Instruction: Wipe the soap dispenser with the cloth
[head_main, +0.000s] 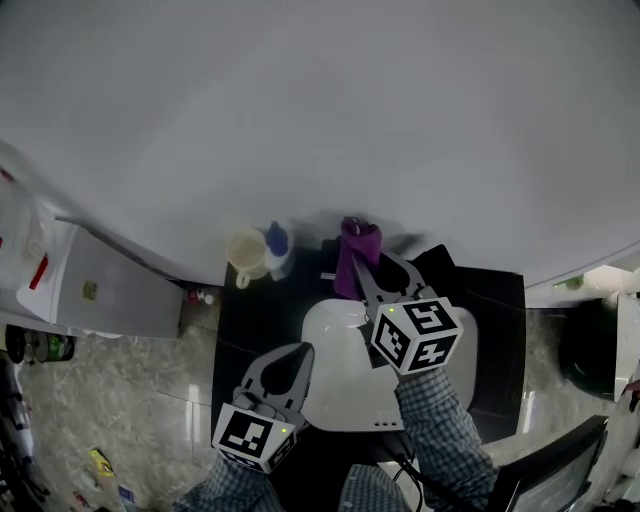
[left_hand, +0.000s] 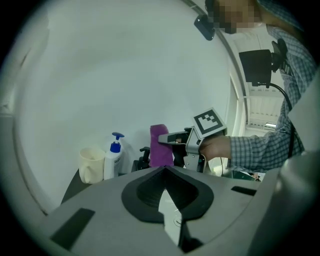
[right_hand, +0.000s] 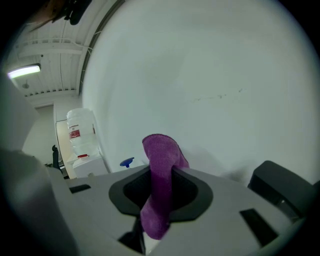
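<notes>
The soap dispenser (head_main: 277, 246), a white bottle with a blue pump, stands on the black counter against the wall, beside a cream mug (head_main: 246, 256). My right gripper (head_main: 360, 272) is shut on a purple cloth (head_main: 358, 244), held upright to the right of the dispenser and apart from it. In the right gripper view the cloth (right_hand: 160, 156) folds over the right gripper (right_hand: 160, 174), and the blue pump (right_hand: 126, 162) shows at the left. My left gripper (head_main: 304, 350) hovers over the sink, shut on nothing. From the left gripper view (left_hand: 165, 170), the dispenser (left_hand: 113, 160) and cloth (left_hand: 160, 146) are ahead.
A white sink basin (head_main: 335, 395) is set into the black counter (head_main: 238, 335), with a dark faucet (left_hand: 143, 156) at its back. A water cooler (head_main: 105, 290) stands to the left, its bottle (right_hand: 80, 129) visible. A plain white wall rises behind.
</notes>
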